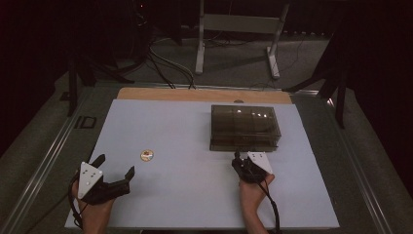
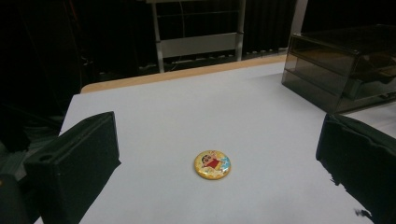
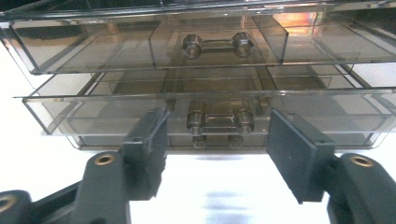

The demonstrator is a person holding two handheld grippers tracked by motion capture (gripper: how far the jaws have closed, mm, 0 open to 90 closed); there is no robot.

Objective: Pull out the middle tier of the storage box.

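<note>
1. Hovering right in front of the smoky see-through plastic drawer box (image 1: 245,127), the right gripper (image 1: 239,163) points straight at its front, jaws spread and gripping nothing.
2. In the right gripper view, the lower drawer's clear dumbbell-shaped handle (image 3: 220,122) sits between the two black jaws, just ahead of them. There's visible space on both sides, so the pads aren't on it. That lower drawer sticks out a bit past the one above.
3. The upper drawer's matching clear handle (image 3: 216,46) is straight above the lower one, well over the jaw tips.
4. The left gripper (image 1: 117,170) sits wide open on the other side, well apart from the box, holding nothing.
5. A small round yellow pin badge with a cartoon figure in red (image 2: 212,164) lies flat on the white table mat (image 1: 195,170), just ahead of the left gripper, roughly centred in the gap between its jaws, touching neither.
6. From the left gripper, the drawer box is far off to the front right.
</note>
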